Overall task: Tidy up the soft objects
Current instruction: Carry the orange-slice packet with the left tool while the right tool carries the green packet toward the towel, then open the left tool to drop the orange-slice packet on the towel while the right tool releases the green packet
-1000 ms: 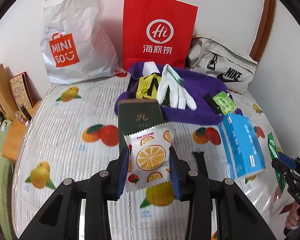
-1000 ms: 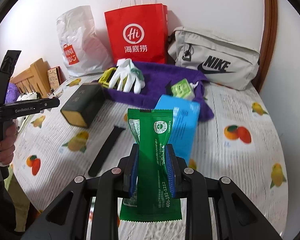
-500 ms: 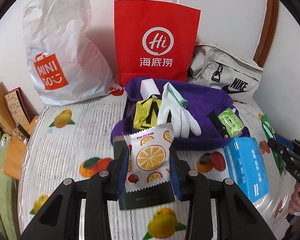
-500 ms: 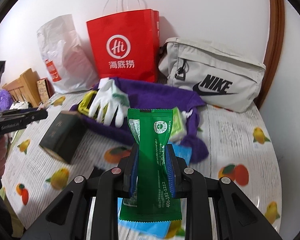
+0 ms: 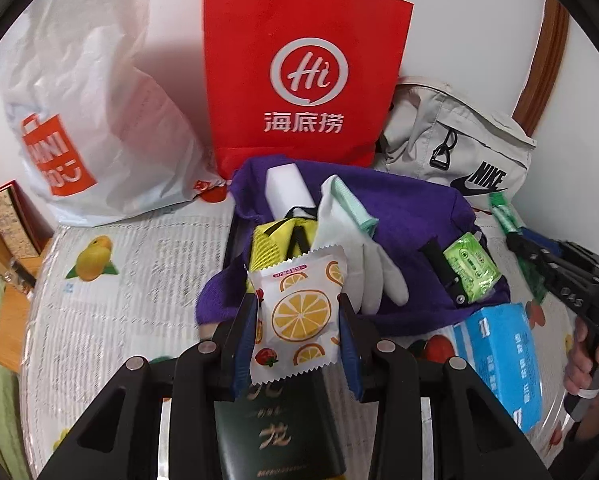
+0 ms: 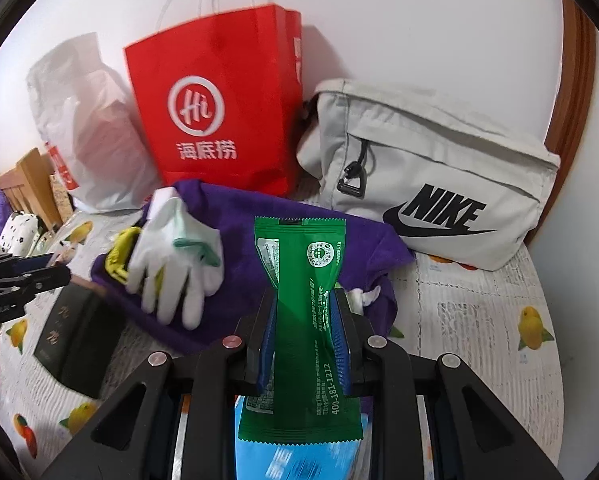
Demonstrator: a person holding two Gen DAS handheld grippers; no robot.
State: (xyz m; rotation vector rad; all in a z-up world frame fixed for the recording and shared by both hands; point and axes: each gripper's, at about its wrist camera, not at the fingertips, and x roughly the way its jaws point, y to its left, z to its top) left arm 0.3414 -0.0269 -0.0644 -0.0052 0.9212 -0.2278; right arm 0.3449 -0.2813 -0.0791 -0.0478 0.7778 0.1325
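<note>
My left gripper (image 5: pixel 297 322) is shut on a white snack packet printed with orange slices (image 5: pixel 297 312), held up over the near edge of a purple towel (image 5: pixel 411 216). My right gripper (image 6: pixel 304 320) is shut on a green foil packet (image 6: pixel 303 312), squeezed at its middle, also above the purple towel (image 6: pixel 267 220). On the towel lie a white glove (image 5: pixel 359 248), a yellow mesh item (image 5: pixel 271 244), a white block (image 5: pixel 287 188) and a light green packet (image 5: pixel 473 268). The right gripper (image 5: pixel 539 256) with its green packet shows at the right edge of the left wrist view.
Against the wall stand a white plastic bag (image 5: pixel 87 120), a red paper bag (image 5: pixel 299 80) and a grey Nike bag (image 6: pixel 439 184). A dark green box (image 5: pixel 279 432) and a blue tissue pack (image 5: pixel 503 356) lie on the fruit-print tablecloth (image 5: pixel 139 280). A person's hand (image 5: pixel 587 360) grips the right tool.
Both grippers have moved forward toward the bags at the wall with their packets still held. The towel pile and bags look larger and nearer; the green box and blue pack now lie under the grippers.
</note>
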